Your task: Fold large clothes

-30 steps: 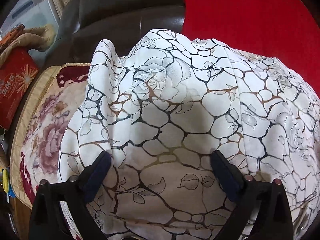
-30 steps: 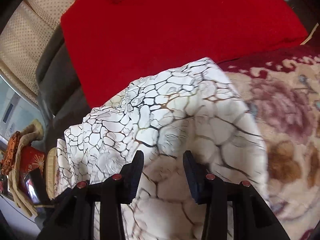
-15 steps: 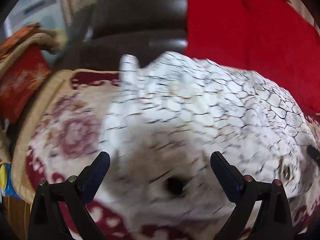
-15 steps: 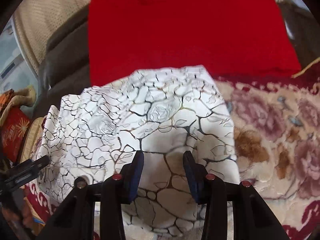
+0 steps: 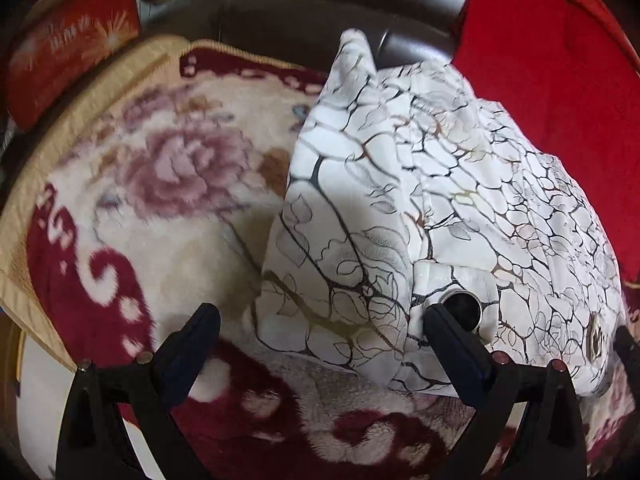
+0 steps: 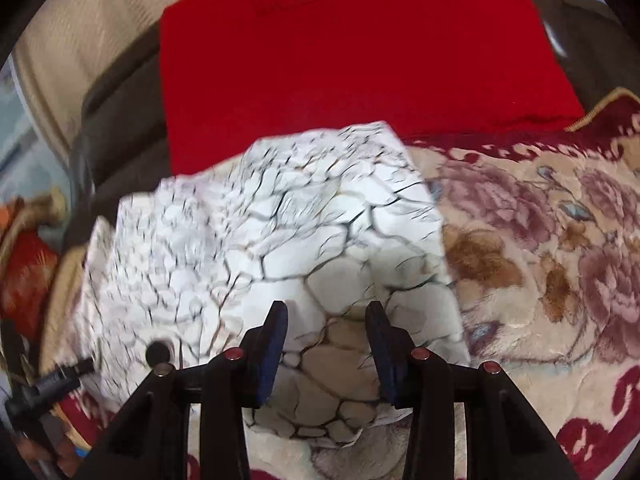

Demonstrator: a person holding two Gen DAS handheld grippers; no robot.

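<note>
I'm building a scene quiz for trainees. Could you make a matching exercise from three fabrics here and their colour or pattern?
Things:
1. folded garment
2. blanket
3. cloth on the sofa back

Looks:
A. plain red
B. cream plush with pink flowers and dark red scrolls
C. white with dark crackle lines and metal eyelets

Pairs: 1-C, 2-B, 3-A

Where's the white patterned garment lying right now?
The white patterned garment lies bunched on the floral blanket, its far edge against the red cushion; in the right wrist view it fills the lower middle.
</note>
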